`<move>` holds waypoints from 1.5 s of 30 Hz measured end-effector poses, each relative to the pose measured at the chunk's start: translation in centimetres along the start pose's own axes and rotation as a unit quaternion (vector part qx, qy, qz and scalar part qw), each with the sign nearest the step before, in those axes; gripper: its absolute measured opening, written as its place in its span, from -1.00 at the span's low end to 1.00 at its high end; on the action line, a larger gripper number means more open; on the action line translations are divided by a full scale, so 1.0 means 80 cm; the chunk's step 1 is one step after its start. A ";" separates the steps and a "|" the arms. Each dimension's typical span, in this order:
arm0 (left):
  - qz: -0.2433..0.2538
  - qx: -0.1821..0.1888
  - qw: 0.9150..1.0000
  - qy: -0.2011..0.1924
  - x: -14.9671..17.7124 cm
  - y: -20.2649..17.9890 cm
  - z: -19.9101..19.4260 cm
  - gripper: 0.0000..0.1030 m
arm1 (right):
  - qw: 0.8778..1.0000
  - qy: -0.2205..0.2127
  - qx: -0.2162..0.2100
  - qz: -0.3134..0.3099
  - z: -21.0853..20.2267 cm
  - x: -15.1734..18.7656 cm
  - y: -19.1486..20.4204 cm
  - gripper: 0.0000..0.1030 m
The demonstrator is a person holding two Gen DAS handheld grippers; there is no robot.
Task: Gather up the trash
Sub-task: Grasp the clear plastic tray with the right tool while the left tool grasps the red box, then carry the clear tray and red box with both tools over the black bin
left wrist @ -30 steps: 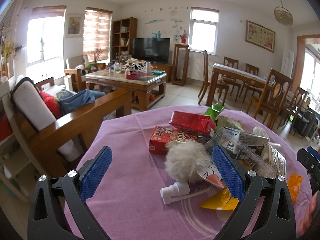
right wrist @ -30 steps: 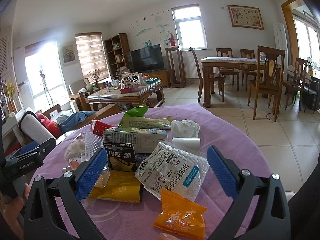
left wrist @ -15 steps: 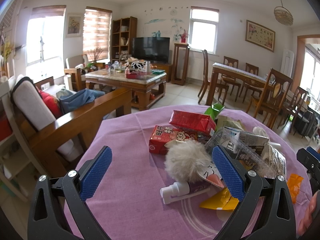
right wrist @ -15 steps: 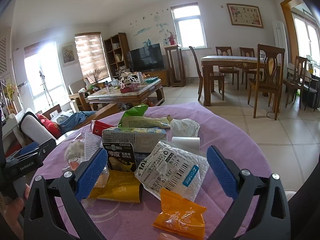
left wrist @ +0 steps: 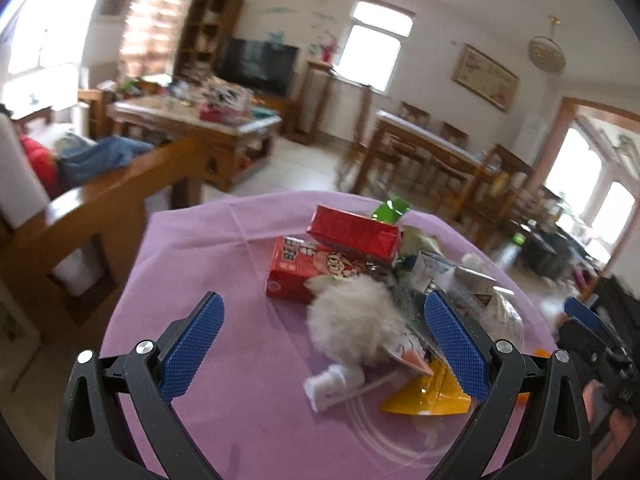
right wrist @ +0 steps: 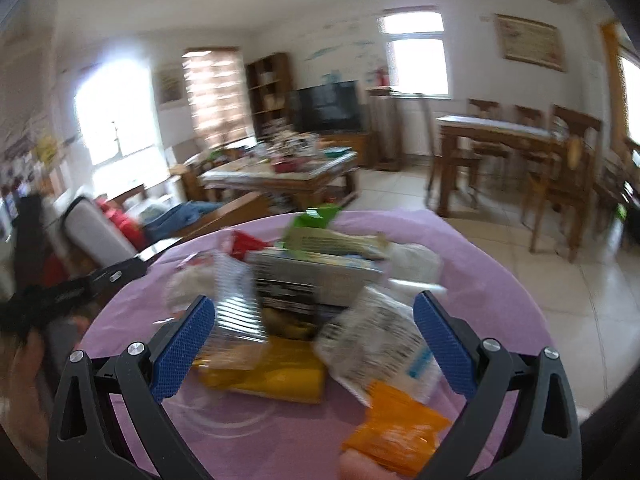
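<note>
A round worktop (left wrist: 192, 360) covered in a purple cloth carries a heap of trash, seen from two wrist cameras in a living and dining room. The left gripper (left wrist: 324, 344) is open, its blue-padded fingers (left wrist: 192, 344) spread wide above the cloth and holding nothing. Between those fingers sits a fluffy white pom-pom (left wrist: 354, 326), with a small white bottle (left wrist: 334, 384) lying just in front of it and a yellow wrapper (left wrist: 428, 394) beside that. Behind the pom-pom lie two red cartons, one with cartoon print (left wrist: 308, 274) and a plain one (left wrist: 354, 232) resting partly on top of it. The right gripper (right wrist: 310, 344) is also open and empty, hovering over the other side of the heap; this view is blurred. Between its fingers lie a white packet with a barcode (right wrist: 380, 344), a yellow packet (right wrist: 272, 372) and a ribbed clear plastic tray (right wrist: 236, 304). An orange packet (right wrist: 396, 430) lies nearest the camera. At the far side of the heap is a green wrapper (right wrist: 316, 218). A wooden coffee table (right wrist: 280, 176) and a dining table (right wrist: 504, 136) stand in the background.
</note>
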State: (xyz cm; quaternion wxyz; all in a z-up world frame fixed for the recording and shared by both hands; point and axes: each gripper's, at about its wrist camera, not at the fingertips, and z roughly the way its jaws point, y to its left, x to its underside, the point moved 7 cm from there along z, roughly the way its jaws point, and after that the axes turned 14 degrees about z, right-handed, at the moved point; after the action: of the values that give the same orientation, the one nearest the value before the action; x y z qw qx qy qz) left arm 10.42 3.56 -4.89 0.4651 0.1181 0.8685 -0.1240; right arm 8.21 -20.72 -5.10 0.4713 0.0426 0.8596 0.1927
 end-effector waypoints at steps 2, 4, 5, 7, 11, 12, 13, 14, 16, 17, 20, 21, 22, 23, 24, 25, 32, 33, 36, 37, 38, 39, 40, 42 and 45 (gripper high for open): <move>-0.004 0.039 0.999 0.016 -0.008 0.010 0.012 0.91 | 0.999 0.017 -0.019 -0.032 0.011 0.003 0.028 0.90; 0.007 0.062 0.997 0.036 -0.011 0.013 0.027 0.91 | 0.997 0.038 -0.027 -0.062 0.028 0.013 0.051 0.90; 0.008 0.076 0.996 0.048 -0.012 0.016 0.035 0.91 | 0.996 0.051 -0.027 -0.073 0.036 0.019 0.060 0.90; 0.006 0.091 0.994 0.068 -0.010 0.023 0.052 0.91 | 0.993 0.077 -0.025 -0.088 0.053 0.032 0.075 0.89; 0.010 0.109 0.991 0.071 -0.034 0.029 0.085 0.91 | 0.990 0.108 -0.024 -0.089 0.075 0.044 0.086 0.67; 0.023 0.109 0.991 0.074 -0.043 0.026 0.091 0.91 | 0.989 0.117 -0.023 -0.083 0.079 0.047 0.084 0.58; 0.042 0.110 0.990 0.083 -0.052 0.020 0.103 0.91 | 0.989 0.128 -0.021 -0.075 0.083 0.050 0.082 0.51; 0.061 0.113 0.987 0.094 -0.060 0.013 0.117 0.91 | 0.988 0.135 -0.019 -0.068 0.087 0.052 0.080 0.33; 0.083 0.117 0.984 0.103 -0.073 0.001 0.136 0.91 | 0.987 0.150 -0.019 -0.051 0.090 0.058 0.073 0.13; 0.094 0.116 0.983 0.108 -0.079 -0.005 0.144 0.91 | 0.987 0.155 -0.026 -0.036 0.090 0.060 0.070 0.04; 0.138 0.095 0.978 0.127 -0.087 -0.025 0.163 0.91 | 0.985 0.166 -0.043 0.000 0.088 0.061 0.056 -0.25; 0.149 0.086 0.976 0.132 -0.088 -0.028 0.168 0.91 | 0.985 0.165 -0.044 0.004 0.088 0.062 0.054 -0.26; 0.159 0.079 0.974 0.137 -0.089 -0.033 0.176 0.91 | 0.985 0.165 -0.047 0.006 0.086 0.063 0.053 -0.27; 0.162 0.076 0.974 0.140 -0.090 -0.034 0.184 0.91 | 0.985 0.165 -0.050 0.008 0.084 0.063 0.052 -0.27; 0.163 0.073 0.974 0.143 -0.090 -0.035 0.189 0.91 | 0.985 0.165 -0.052 0.009 0.083 0.062 0.052 -0.27; 0.162 0.072 0.973 0.147 -0.092 -0.035 0.195 0.91 | 0.985 0.162 -0.060 0.012 0.081 0.060 0.054 -0.27; 0.113 0.110 0.975 0.158 -0.086 -0.033 0.227 0.79 | 0.983 0.148 -0.100 0.029 0.067 0.051 0.059 -0.28; 0.109 0.110 0.976 0.155 -0.089 -0.032 0.232 0.79 | 0.983 0.148 -0.105 0.034 0.068 0.048 0.058 -0.28; 0.103 0.106 0.978 0.150 -0.088 -0.038 0.232 0.78 | 0.981 0.148 -0.113 0.049 0.069 0.044 0.055 -0.28; 0.106 0.103 0.978 0.150 -0.088 -0.041 0.232 0.78 | 0.981 0.146 -0.117 0.055 0.067 0.042 0.054 -0.32; 0.107 0.101 0.978 0.149 -0.087 -0.042 0.231 0.78 | 0.981 0.143 -0.119 0.060 0.064 0.040 0.053 -0.49; 0.106 0.101 0.978 0.147 -0.084 -0.043 0.229 0.78 | 0.981 0.138 -0.122 0.065 0.060 0.037 0.052 -0.49; 0.103 0.102 0.979 0.144 -0.082 -0.044 0.225 0.78 | 0.981 0.135 -0.124 0.067 0.060 0.035 0.052 -0.49; 0.096 0.107 0.980 0.136 -0.077 -0.041 0.218 0.78 | 0.982 0.130 -0.123 0.065 0.052 0.032 0.051 -0.49; 0.095 0.111 0.982 0.123 -0.075 -0.041 0.202 0.78 | 0.983 0.129 -0.117 0.059 0.055 0.027 0.040 -0.50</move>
State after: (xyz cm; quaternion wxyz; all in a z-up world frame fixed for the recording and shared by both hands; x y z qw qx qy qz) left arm 25.18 -5.36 -8.19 0.3483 0.2652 0.8848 -0.1599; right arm 10.31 -15.96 -7.77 0.3458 0.0122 0.8807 0.3234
